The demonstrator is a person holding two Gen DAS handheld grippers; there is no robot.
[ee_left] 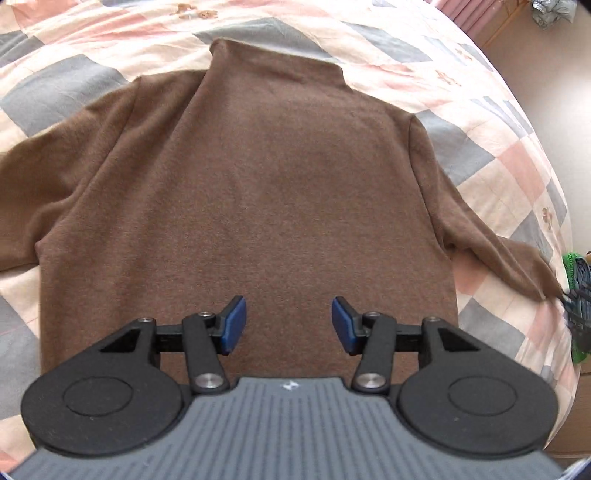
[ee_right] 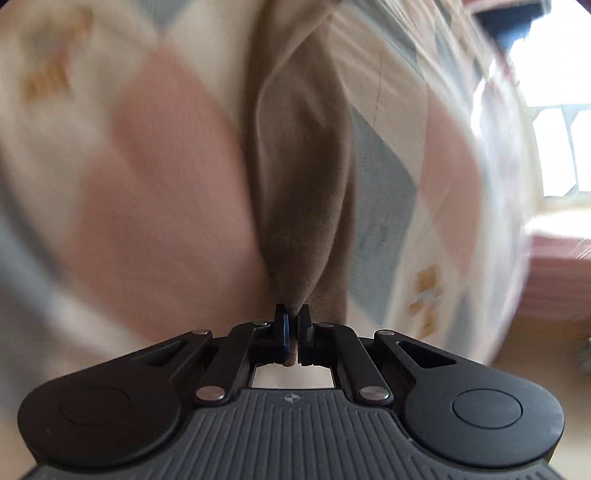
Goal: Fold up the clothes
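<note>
A brown high-neck sweater (ee_left: 251, 177) lies flat on the patchwork quilt (ee_left: 491, 155), collar at the far end, sleeves spread to both sides. My left gripper (ee_left: 288, 325) hovers open over the sweater's lower body, its blue pads (ee_left: 233, 325) apart with nothing between them. In the right wrist view, my right gripper (ee_right: 293, 328) is shut on the end of the sweater's right sleeve (ee_right: 299, 184), which stretches away from it in a raised fold. That view is motion-blurred. The other gripper shows at the right edge of the left wrist view, at the sleeve end (ee_left: 546, 284).
The quilt covers a bed whose right edge (ee_left: 565, 258) curves down toward a wooden floor (ee_left: 517, 22). A bright window (ee_right: 561, 147) and pink curtain (ee_right: 561, 280) lie off to the right in the right wrist view.
</note>
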